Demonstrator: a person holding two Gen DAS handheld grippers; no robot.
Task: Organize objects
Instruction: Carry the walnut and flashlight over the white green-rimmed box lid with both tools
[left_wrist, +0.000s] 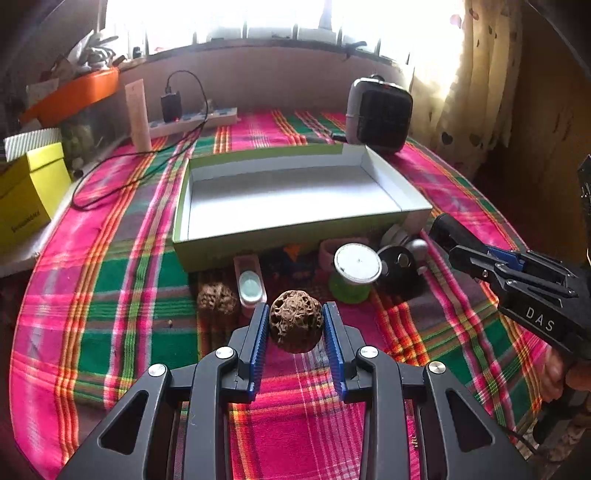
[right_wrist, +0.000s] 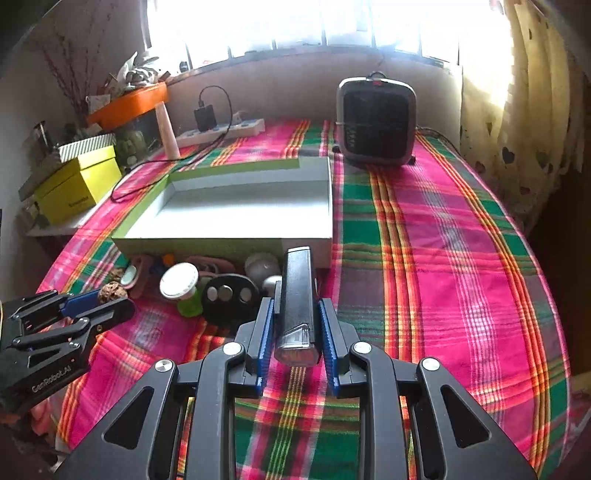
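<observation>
My left gripper (left_wrist: 295, 310) is shut on a wrinkled brown walnut (left_wrist: 293, 321), its blue pads pressing both sides, just above the plaid cloth. A second walnut (left_wrist: 217, 298) lies to its left. My right gripper (right_wrist: 296, 306) is shut on a black torch-like light (right_wrist: 295, 295), clear lens toward the camera. The light is lifted slightly over the cloth. A shallow white box with green sides (left_wrist: 291, 199) sits beyond both and holds nothing. From the right wrist view, the left gripper (right_wrist: 110, 299) and its walnut (right_wrist: 112, 288) show at the left edge.
Small items crowd the box's front wall: a green spool with a white cap (left_wrist: 356, 266), a black disc (left_wrist: 400, 266), a silver knob (left_wrist: 417, 245) and a clear case (left_wrist: 251, 284). A heater (left_wrist: 380, 114), a power strip (left_wrist: 192, 120) and a yellow box (left_wrist: 29, 192) stand behind.
</observation>
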